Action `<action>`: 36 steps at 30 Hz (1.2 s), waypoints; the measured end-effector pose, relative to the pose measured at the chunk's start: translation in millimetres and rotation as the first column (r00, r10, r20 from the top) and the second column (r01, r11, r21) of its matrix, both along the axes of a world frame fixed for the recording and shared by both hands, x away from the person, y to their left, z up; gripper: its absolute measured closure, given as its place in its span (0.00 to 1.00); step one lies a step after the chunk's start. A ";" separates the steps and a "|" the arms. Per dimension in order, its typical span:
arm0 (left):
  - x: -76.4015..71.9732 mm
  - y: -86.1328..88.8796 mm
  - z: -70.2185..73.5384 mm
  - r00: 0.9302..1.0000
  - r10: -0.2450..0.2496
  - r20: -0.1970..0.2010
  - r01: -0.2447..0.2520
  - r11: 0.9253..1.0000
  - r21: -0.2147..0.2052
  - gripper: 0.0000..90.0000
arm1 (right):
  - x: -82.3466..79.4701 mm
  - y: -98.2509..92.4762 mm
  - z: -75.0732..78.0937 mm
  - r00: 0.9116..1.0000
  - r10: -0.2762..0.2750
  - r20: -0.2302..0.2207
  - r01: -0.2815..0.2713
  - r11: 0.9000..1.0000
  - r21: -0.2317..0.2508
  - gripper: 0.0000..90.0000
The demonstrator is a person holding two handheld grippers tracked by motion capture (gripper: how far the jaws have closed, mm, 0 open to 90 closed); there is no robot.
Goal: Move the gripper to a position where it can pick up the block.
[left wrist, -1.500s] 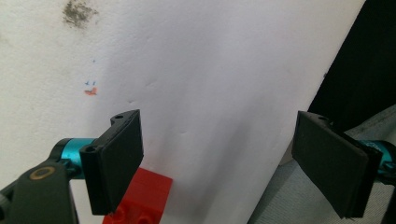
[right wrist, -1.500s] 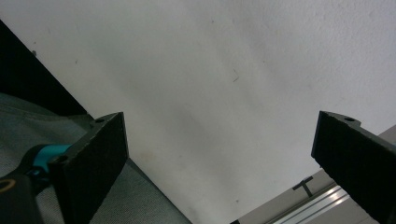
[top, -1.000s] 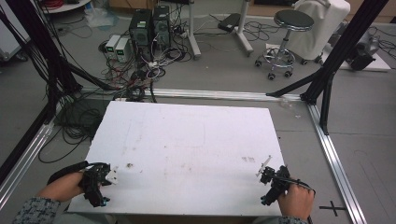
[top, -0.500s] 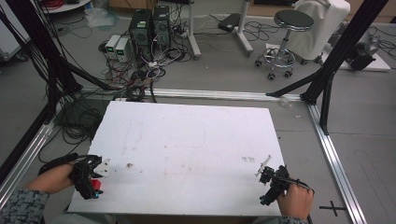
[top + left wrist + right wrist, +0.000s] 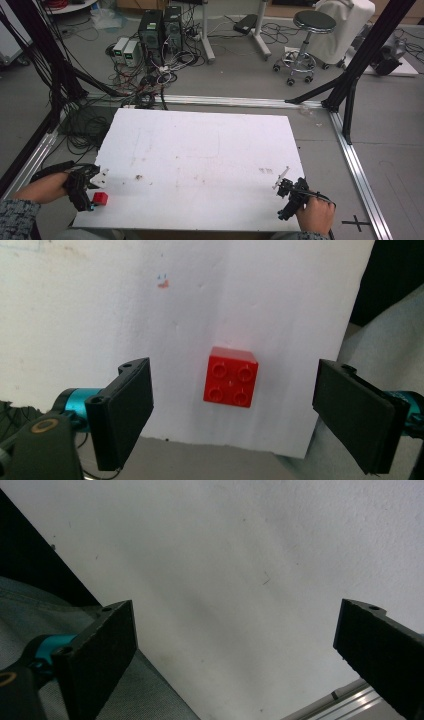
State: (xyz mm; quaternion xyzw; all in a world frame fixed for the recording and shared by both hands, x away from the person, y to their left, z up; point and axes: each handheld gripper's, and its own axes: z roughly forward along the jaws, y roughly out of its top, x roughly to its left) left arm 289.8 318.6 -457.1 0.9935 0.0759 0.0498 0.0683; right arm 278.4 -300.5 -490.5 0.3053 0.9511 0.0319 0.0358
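Observation:
A small red four-stud brick (image 5: 100, 198) (image 5: 231, 376) lies flat on the white table (image 5: 200, 160) near its front left corner, close to the edge. My left gripper (image 5: 86, 189) (image 5: 235, 371) is open just left of it. Its jaws stand wide on either side of the brick, and neither touches it. At the front right corner my right gripper (image 5: 286, 192) (image 5: 235, 617) is open over bare white surface, with nothing between its jaws. A hand holds each gripper from the near side.
The table's front edge runs right beside the brick (image 5: 240, 447). Aluminium frame rails (image 5: 357, 175) border the table. Beyond the far edge are cable bundles (image 5: 150, 85), computer boxes (image 5: 160, 27) and a wheeled stool (image 5: 305, 35).
The left gripper has drawn back to the left, off the table's edge. The red brick now lies uncovered on the table in front of it. The right gripper has stayed still.

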 end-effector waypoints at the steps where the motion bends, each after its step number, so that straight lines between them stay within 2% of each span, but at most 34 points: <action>1: 0.0 0.0 0.0 1.000 0.000 0.000 0.000 1.000 0.000 0.19 | 0.0 0.0 0.0 1.000 0.000 0.000 0.000 1.000 0.000 0.03; 4: 0.9 4.2 -2.1 0.999 -0.031 -0.006 0.031 0.999 0.019 0.19 | -0.4 1.1 0.4 1.000 -0.005 -0.002 0.005 1.000 -0.002 0.03; 11: 2.5 5.7 -9.6 0.997 -0.078 -0.001 0.078 0.997 0.026 0.19 | -0.4 1.2 -0.1 1.000 -0.005 -0.005 0.005 1.000 0.000 0.03; 13: 2.7 5.6 -13.7 0.995 -0.097 -0.008 0.097 0.995 0.035 0.19 | -0.2 0.7 -0.2 1.000 0.000 -0.002 0.000 1.000 -0.001 0.03; 14: 2.9 5.1 -17.6 0.993 -0.120 -0.015 0.121 0.991 0.054 0.19 | -0.4 0.6 -0.1 1.000 -0.005 -0.004 0.005 1.000 0.000 0.03; 18: 3.9 3.9 -24.3 0.989 -0.145 -0.019 0.146 0.987 0.064 0.20 | -0.1 0.5 -0.9 1.000 0.000 -0.010 0.000 1.000 -0.003 0.03; 22: 5.0 2.9 -31.5 0.988 -0.154 -0.025 0.155 0.986 0.066 0.20 | -0.1 1.1 -1.1 1.000 -0.001 -0.012 0.001 1.000 -0.007 0.03; 24: 5.7 2.5 -35.7 0.987 -0.154 -0.039 0.157 0.985 0.077 0.20 | -0.2 1.3 -1.0 1.000 -0.001 -0.013 0.001 1.000 -0.006 0.03; 28: 6.0 2.4 -42.0 0.987 -0.157 -0.042 0.161 0.983 0.090 0.20 | -0.1 1.0 -1.2 1.000 -0.001 -0.014 0.001 1.000 -0.006 0.03; 34: 6.9 2.4 -51.8 0.986 -0.152 -0.065 0.157 0.984 0.089 0.20 | 0.3 1.5 -2.3 1.000 0.004 -0.016 -0.004 1.000 -0.008 0.03; 36: 7.3 2.4 -53.9 0.986 -0.157 -0.057 0.162 0.983 0.088 0.21 | 0.3 2.0 -2.4 1.000 0.004 -0.019 -0.004 1.000 -0.009 0.03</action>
